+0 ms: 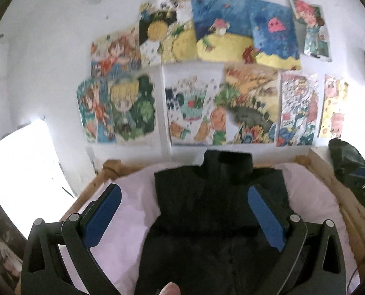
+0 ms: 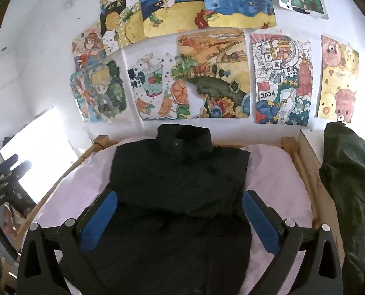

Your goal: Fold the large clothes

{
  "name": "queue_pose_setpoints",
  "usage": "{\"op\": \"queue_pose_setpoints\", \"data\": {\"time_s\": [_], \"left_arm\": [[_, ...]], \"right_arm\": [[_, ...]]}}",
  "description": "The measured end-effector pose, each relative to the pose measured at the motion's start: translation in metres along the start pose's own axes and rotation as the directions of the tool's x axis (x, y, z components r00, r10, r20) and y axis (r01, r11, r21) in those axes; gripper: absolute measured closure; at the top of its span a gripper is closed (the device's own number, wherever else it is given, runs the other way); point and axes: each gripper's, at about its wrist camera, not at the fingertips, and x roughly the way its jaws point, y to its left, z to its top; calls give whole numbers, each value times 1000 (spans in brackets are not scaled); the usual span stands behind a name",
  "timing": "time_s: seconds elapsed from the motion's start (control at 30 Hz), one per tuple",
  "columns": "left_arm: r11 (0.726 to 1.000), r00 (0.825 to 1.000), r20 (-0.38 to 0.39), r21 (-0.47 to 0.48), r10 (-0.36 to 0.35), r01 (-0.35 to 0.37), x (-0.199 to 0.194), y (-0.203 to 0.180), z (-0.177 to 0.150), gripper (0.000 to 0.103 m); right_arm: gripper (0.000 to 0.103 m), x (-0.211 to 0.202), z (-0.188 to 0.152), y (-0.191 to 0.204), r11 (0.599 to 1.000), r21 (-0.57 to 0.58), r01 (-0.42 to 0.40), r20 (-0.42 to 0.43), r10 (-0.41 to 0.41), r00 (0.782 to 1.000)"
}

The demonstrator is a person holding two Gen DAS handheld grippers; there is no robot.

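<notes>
A large black jacket (image 2: 177,179) lies flat on a pale pink bed sheet (image 2: 275,172), its stand-up collar toward the wall and its sides folded in. It also shows in the left wrist view (image 1: 219,196). My right gripper (image 2: 180,194) is open and empty, hovering above the jacket's middle with its blue pads on either side. My left gripper (image 1: 185,191) is open and empty above the jacket's left part. The left gripper also shows at the left edge of the right wrist view (image 2: 8,169).
A wooden bed frame (image 2: 290,147) rims the sheet. A dark green garment (image 2: 347,184) hangs over the frame at the right. Several colourful drawings (image 2: 207,73) are stuck on the white wall behind. A bright window (image 1: 22,172) is at the left.
</notes>
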Motion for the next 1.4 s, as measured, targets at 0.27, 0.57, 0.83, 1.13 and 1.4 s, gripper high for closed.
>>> {"op": "queue_pose_setpoints", "data": {"time_s": [0.27,0.57,0.83,1.13,1.4], "left_arm": [[999,996,81,-35,29,-26,24,5,22,1],[991,992,-75,-85,-106,100,247,23,33,1],[970,978,-84,-168,-193,177,388,28,28,1],[981,966,-189,-107,-179,161,477,4,10,24],[957,938,-219,-169,-271,237,489,12,-3,100]], "right_arm": [[0,2,20,5,999,-12,49,182,-46,982],[0,158,70,-62,993,84,82,120,-92,989],[0,291,92,-87,994,59,91,38,-93,995],[37,397,102,-109,983,127,133,-77,-124,989],[90,418,87,-107,991,106,85,-104,-74,992]]}}
